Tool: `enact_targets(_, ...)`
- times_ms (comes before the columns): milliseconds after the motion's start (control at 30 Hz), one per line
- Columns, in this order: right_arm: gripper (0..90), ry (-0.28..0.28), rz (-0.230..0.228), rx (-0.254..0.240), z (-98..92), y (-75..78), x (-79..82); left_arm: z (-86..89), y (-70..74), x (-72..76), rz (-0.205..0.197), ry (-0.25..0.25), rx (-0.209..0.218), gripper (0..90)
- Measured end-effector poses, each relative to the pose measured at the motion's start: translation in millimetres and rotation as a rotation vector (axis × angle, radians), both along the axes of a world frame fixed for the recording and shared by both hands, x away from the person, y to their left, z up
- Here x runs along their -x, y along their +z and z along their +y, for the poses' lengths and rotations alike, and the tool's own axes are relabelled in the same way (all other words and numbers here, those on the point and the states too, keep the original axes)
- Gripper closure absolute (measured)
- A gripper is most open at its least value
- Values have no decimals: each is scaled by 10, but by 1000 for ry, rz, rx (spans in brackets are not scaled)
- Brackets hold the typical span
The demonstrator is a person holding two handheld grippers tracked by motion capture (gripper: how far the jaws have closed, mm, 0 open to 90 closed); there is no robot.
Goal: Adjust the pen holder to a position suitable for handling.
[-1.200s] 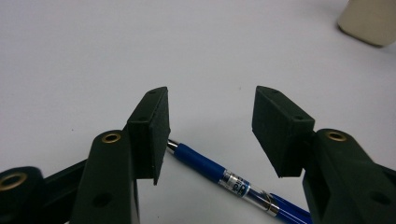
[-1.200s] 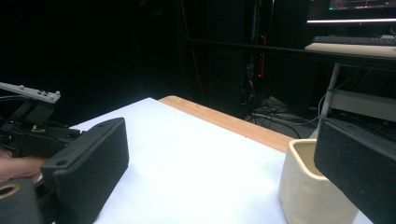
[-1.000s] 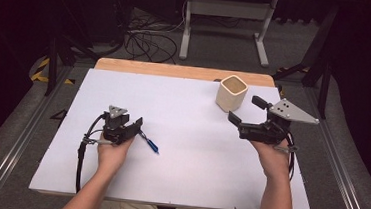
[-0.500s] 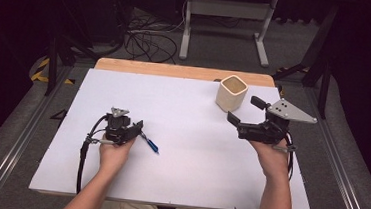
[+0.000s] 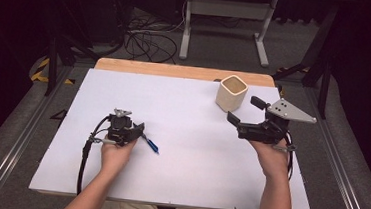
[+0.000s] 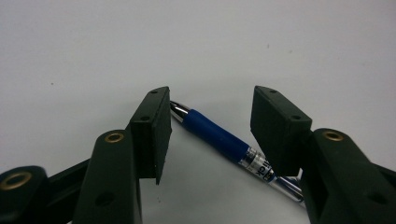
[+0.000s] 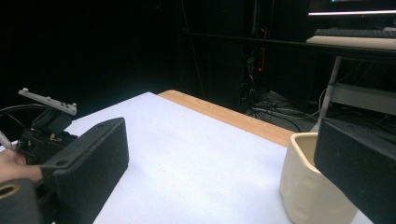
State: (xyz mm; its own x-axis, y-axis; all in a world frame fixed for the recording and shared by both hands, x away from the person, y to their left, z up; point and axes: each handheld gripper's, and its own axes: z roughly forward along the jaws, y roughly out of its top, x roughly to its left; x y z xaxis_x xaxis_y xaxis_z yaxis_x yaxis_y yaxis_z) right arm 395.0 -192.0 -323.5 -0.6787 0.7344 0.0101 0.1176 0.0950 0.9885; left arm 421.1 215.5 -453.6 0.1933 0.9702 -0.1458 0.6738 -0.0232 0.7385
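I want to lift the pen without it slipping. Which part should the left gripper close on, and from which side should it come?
Probably the blue grip sleeve of the pen. It lies flat on the white table, so come from above, jaws either side of the barrel. The left gripper is open and already straddles that sleeve; the sleeve looks thicker and less slippery than the clear part.

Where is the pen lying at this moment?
In the high view the pen lies on the white table, left of centre, between the open fingers of the left gripper, far from the cup.
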Motion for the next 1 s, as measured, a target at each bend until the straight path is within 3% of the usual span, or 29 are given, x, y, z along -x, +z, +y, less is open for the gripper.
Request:
enact_targets(167,38,1,-2,-3,-2,4,6,-24,-54,-28,38,-12,-13,505)
enact_targets(500,38,2,-1,-4,12,4,7,-72,-52,-29,29,-44,-61,523)
enact_targets(733,38,4,1,-1,17,5,7,-46,-39,-42,39,-63,-55,546)
enact_targets(767,38,4,-4,-2,12,8,8,-42,-38,-41,39,-71,-51,613)
enact_targets(1000,38,-2,-3,-5,0,18,19,-29,-22,-40,56,-103,-47,649)
